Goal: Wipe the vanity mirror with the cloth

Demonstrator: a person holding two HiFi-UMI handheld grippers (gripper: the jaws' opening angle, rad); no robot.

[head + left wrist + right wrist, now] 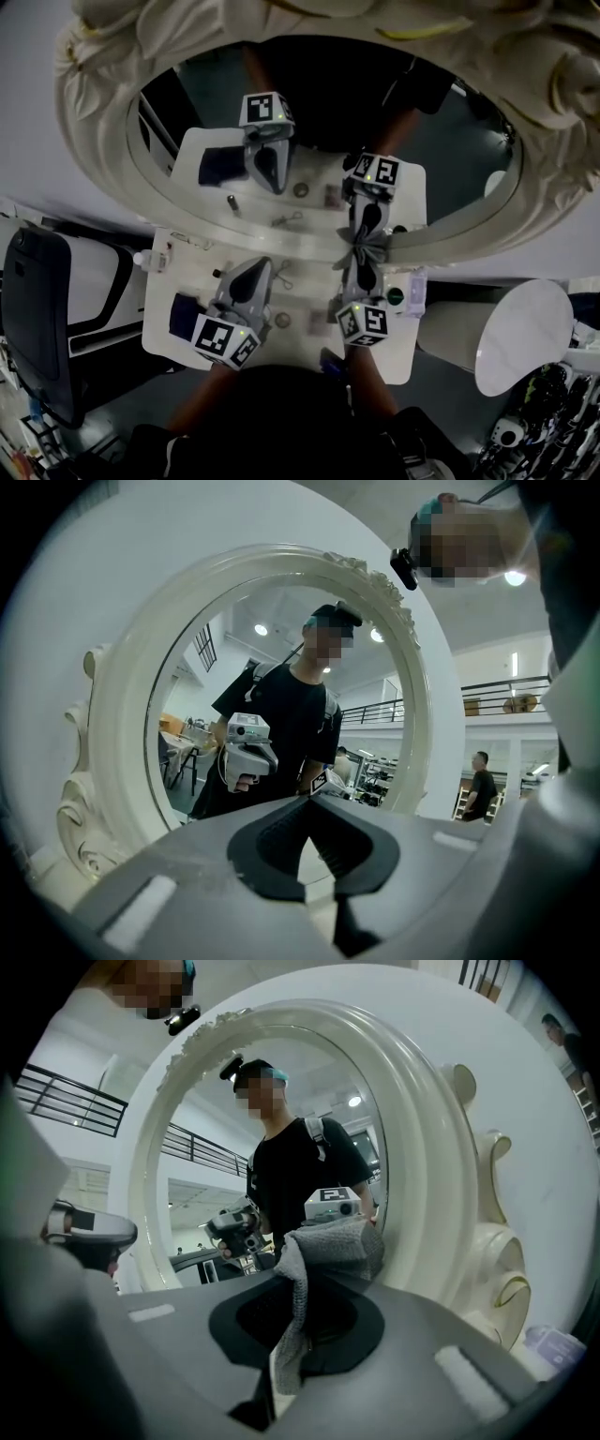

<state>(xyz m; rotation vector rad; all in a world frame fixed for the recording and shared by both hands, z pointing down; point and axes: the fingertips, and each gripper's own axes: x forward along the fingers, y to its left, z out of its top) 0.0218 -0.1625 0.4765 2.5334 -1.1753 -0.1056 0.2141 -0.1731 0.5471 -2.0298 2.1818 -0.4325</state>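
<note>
An oval vanity mirror in an ornate white frame (pixel 94 141) stands on the white table (pixel 187 272), and both grippers are reflected in its glass. My right gripper (pixel 363 262) is shut on a grey cloth (pixel 360 244), which is bunched against the lower edge of the mirror. In the right gripper view the cloth (pixel 330 1241) hangs between the jaws of the right gripper (pixel 305 1283), close to the frame (pixel 422 1176). My left gripper (pixel 257 269) points at the mirror from the left. Its jaws look shut with nothing in them, as the left gripper (pixel 309 806) faces the frame (pixel 122 724).
A dark blue object (pixel 183 314) lies by the left gripper. Small metal items (pixel 283 277) and a round container (pixel 396 296) sit on the table. A black chair (pixel 37 309) stands to the left and a round white side table (pixel 520 333) to the right.
</note>
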